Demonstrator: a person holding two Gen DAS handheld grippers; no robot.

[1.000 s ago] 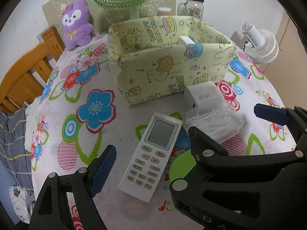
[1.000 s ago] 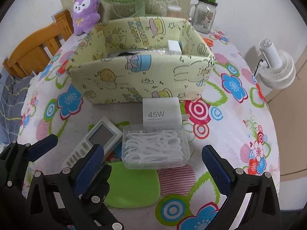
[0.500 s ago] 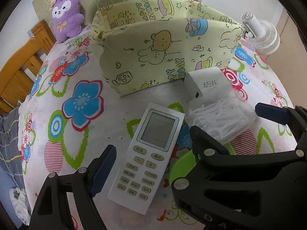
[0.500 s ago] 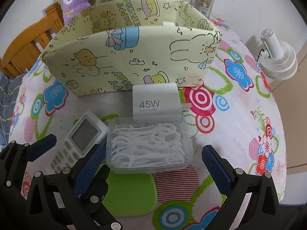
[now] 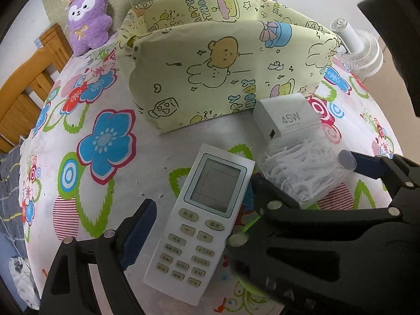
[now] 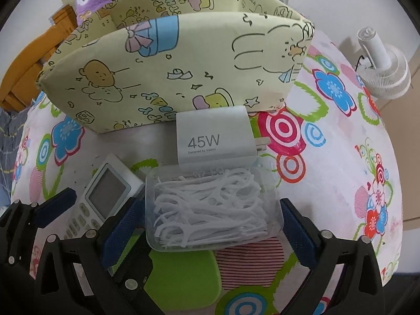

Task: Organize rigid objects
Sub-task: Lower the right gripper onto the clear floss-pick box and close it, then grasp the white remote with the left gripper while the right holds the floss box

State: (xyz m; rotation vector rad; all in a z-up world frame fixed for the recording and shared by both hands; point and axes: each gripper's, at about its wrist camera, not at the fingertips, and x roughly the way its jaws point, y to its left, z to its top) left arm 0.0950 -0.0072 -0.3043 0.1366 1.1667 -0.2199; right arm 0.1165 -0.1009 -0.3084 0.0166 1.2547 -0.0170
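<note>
A: What carries it all?

B: A table [image 6: 328,157] under a flowered cloth.

A: What lies between the right jaws?

B: A clear floss box [image 6: 210,207], flat on the cloth. Just beyond it lies a white charger [image 6: 214,136], and past that stands a yellow fabric bin [image 6: 170,73].

A: And between the left jaws?

B: A white remote [image 5: 202,223]. A plush [image 5: 88,15] sits far beyond, left of the bin.

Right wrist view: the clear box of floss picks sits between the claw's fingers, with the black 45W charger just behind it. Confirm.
Not quite: the 45W charger is white, not black, as the right wrist view shows. The clear box of floss picks does sit between the right claw's closing fingers, charger just behind it.
</note>
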